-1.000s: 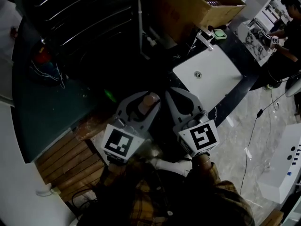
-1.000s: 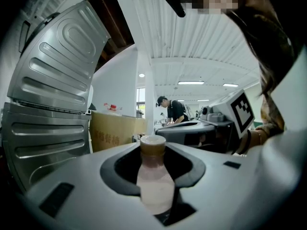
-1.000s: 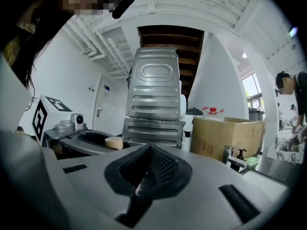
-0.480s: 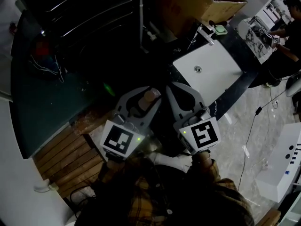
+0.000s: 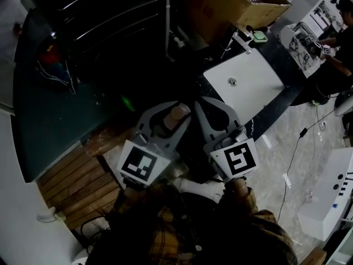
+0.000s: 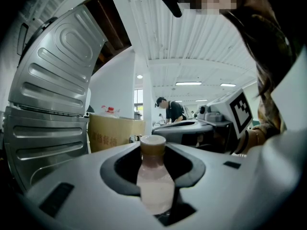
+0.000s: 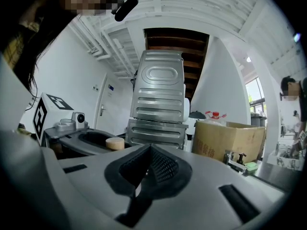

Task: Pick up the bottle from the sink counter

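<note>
A small bottle (image 5: 177, 114) with pale pink contents and a tan cap stands upright between the jaws of my left gripper (image 5: 171, 109), which is shut on it. In the left gripper view the bottle (image 6: 154, 178) fills the gap of the left gripper (image 6: 152, 152), cap uppermost. My right gripper (image 5: 203, 106) is held just to the right of it, jaws shut with nothing between them. The right gripper view shows the right gripper (image 7: 148, 151) closed and the bottle's cap (image 7: 115, 143) off to the left. Both grippers hang close in front of the person's body, away from the white sink (image 5: 251, 93).
The sink sits in a dark counter (image 5: 284, 65) with a faucet (image 5: 241, 42) and a green soap dish (image 5: 258, 36) behind it. A cardboard box (image 5: 231, 4) stands at the back. A ribbed metal panel (image 5: 110, 15) is far left. Wooden slats (image 5: 77, 181) lie lower left. A person (image 5: 339, 32) works at right.
</note>
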`<action>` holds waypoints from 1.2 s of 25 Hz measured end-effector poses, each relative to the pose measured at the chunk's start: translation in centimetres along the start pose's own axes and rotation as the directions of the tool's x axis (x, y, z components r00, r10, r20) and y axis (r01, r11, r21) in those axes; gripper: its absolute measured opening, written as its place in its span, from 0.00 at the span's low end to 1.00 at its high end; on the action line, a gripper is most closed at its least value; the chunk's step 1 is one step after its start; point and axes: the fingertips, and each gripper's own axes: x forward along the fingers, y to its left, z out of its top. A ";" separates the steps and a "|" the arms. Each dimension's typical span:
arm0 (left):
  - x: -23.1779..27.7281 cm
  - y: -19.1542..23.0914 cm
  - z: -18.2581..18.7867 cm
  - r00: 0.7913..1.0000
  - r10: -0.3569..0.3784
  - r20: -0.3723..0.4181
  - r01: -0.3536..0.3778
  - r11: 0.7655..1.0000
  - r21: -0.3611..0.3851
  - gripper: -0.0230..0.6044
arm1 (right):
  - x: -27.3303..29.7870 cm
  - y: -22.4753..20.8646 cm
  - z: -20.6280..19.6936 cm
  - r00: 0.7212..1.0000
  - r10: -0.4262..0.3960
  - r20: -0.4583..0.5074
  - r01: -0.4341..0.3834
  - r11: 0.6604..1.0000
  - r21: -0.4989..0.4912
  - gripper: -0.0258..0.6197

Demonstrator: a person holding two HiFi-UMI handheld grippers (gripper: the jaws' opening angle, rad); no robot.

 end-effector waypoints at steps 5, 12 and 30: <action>0.0 -0.1 0.1 1.000 -0.001 -0.007 0.001 1.000 -0.013 0.26 | -0.2 -0.2 -0.1 1.000 -0.013 0.000 0.013 1.000 0.005 0.06; 0.2 -0.2 -0.2 1.000 -0.013 -0.010 0.013 1.000 -0.007 0.26 | -0.4 -0.3 -0.4 1.000 -0.019 -0.005 0.019 1.000 0.009 0.06; 0.1 0.2 -0.3 1.000 -0.008 -0.011 0.007 1.000 -0.021 0.26 | 0.0 0.0 -0.5 1.000 -0.002 -0.025 0.002 1.000 -0.007 0.06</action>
